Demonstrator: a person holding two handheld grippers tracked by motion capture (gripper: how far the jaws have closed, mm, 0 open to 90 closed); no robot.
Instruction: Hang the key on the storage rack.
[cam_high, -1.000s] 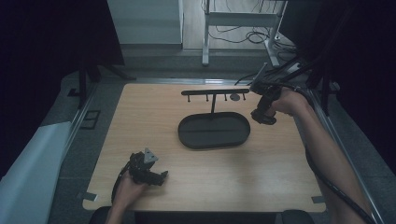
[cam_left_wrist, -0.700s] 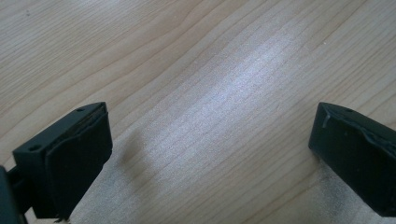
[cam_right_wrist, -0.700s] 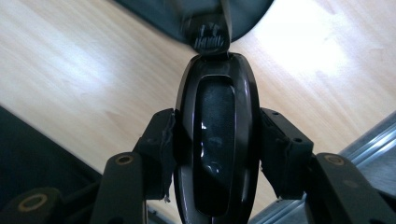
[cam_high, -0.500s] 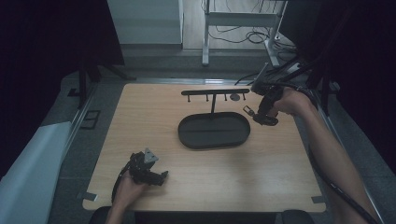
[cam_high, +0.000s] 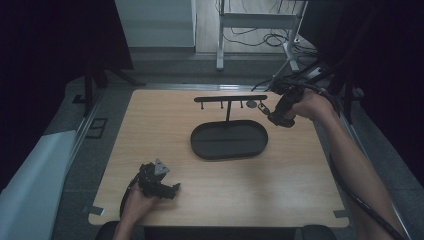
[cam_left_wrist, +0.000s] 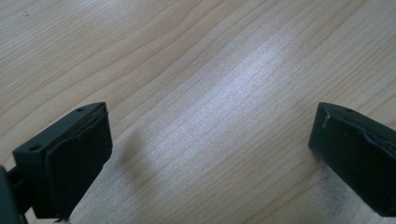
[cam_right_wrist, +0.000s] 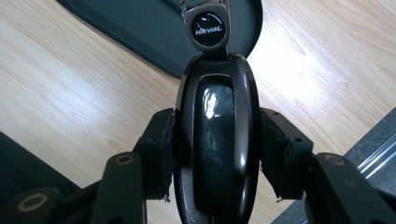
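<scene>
Right gripper view shows the right gripper (cam_right_wrist: 217, 154) squeezing a shiny dark car key (cam_right_wrist: 217, 140), with its round tag (cam_right_wrist: 209, 25) pointing at the black tray (cam_right_wrist: 140, 32). High view puts that key (cam_high: 278, 116) in the upper right of the frame, just beside the right end of the hook rack (cam_high: 230, 98). It looks like the hanging step. Next, the key's ring must slip onto a hook, slowly. The left gripper (cam_high: 159, 184) rests at the lower left, jaws wide apart and empty, over the wooden table (cam_left_wrist: 210, 84).

A right gripper (cam_high: 276, 118) grips a dark key fob (cam_high: 270, 114) beside the black T-shaped hook rack (cam_high: 230, 99). A left gripper (cam_high: 167, 190) rests on the pale wooden table (cam_high: 150, 125).
</scene>
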